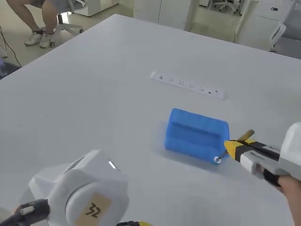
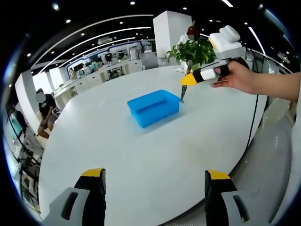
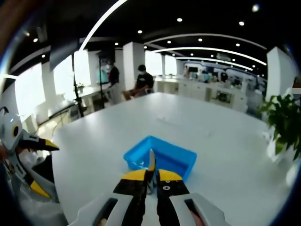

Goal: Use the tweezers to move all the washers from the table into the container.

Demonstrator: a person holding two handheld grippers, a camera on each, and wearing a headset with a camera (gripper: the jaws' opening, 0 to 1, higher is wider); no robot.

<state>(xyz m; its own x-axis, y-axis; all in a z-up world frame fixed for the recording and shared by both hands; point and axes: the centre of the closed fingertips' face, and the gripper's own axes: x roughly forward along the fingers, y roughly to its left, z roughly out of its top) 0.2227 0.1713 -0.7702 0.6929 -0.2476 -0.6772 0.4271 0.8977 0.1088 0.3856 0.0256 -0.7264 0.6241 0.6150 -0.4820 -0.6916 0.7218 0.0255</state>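
Right gripper pinched narrow on tweezers, tip carrying 1 washer just beside near corner of blue container, not yet inside. Left gripper wide, holding nothing. Container contents unreadable; the drop looks still to do.

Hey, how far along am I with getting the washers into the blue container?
Done: what already lies inside the blue container is too small to make out. In hand: the right gripper is shut on the tweezers, whose tips carry a small washer right at the container's corner, not yet over its opening. The left gripper is open, idle. Left: drop this washer in; any others on the table are too small to see.
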